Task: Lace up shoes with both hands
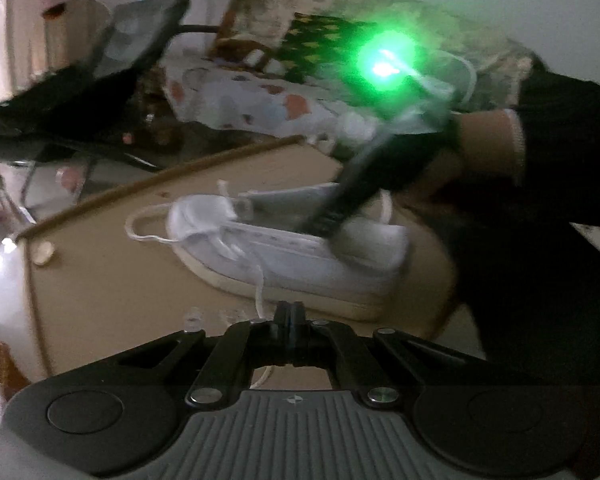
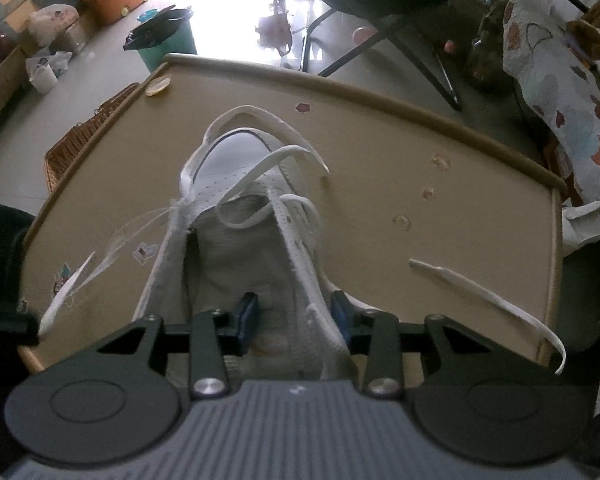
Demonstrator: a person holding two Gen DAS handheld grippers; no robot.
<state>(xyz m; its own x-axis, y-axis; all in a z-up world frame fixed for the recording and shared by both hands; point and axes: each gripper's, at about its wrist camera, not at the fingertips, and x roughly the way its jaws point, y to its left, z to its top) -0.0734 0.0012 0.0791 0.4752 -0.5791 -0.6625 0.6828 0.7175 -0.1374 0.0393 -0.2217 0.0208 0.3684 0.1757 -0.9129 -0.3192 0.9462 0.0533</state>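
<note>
Two hand-held grippers at work on one white shoe

One white shoe lies on the tan tabletop, toe pointing toward the far edge, its lace looped loosely over the front. The right hand-held gripper straddles the right wall of the shoe's opening, one blue pad inside and the other outside; whether the pads actually press it I cannot tell. The left hand-held gripper has its jaws fully closed, with a strand of lace running from the shoe's side down to its tips. Another lace end lies flat on the tabletop, right of the shoe.
</note>
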